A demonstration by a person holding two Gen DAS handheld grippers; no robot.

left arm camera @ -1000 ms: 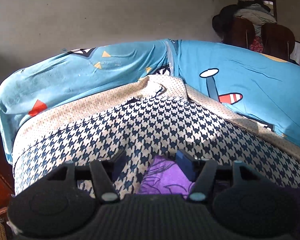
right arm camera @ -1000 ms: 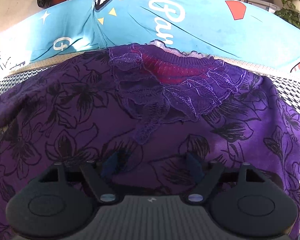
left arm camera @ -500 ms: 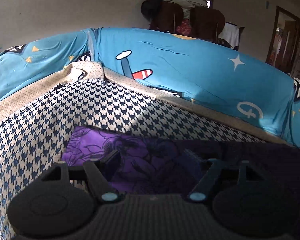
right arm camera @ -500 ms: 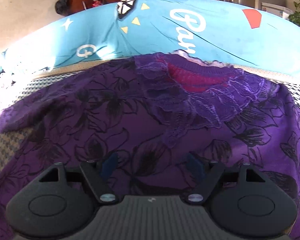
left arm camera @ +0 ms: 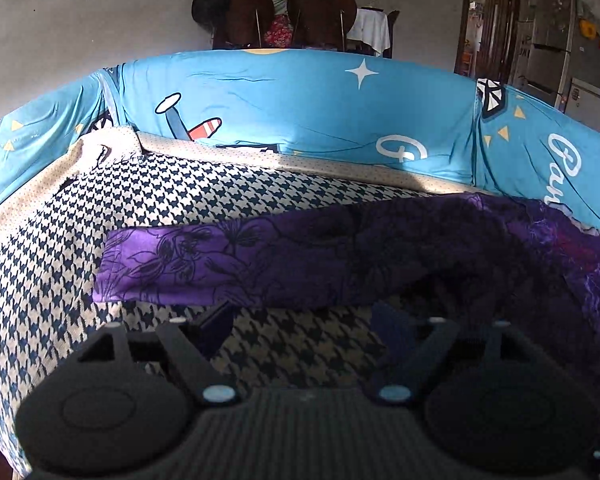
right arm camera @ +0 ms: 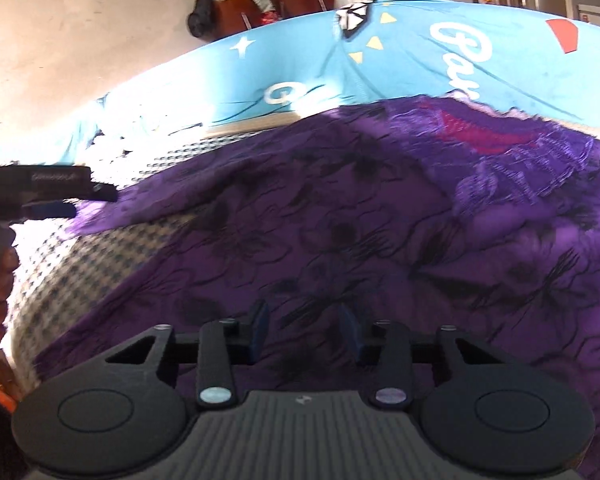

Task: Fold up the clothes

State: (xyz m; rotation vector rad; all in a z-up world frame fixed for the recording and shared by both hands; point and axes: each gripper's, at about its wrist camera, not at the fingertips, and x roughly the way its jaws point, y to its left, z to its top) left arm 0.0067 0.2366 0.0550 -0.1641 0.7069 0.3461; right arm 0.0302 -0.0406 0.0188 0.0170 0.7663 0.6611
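A purple top with a black flower print [left arm camera: 340,256] lies spread on a houndstooth-covered sofa seat [left arm camera: 180,192]. Its sleeve [left arm camera: 168,264] stretches left, just beyond my left gripper [left arm camera: 304,320], which is open and empty over the bare seat. In the right wrist view the top [right arm camera: 380,220] fills the middle, with a lace collar and red lining [right arm camera: 492,136] at the far right. My right gripper [right arm camera: 304,330] is open, its fingers low over the body of the top. The left gripper [right arm camera: 48,192] shows at the left edge, at the sleeve end.
A blue cartoon-print cover [left arm camera: 300,96] wraps the sofa back and arms around the seat. Dark wooden chairs piled with clothes [left arm camera: 284,12] stand behind the sofa. A doorway [left arm camera: 488,28] and a fridge [left arm camera: 552,44] are at the far right.
My left gripper has let go of the sleeve, opened wide and swung right, drawing back from it. My right gripper has narrowed and shifted, with the view tilting; the left gripper now shows at its left edge.
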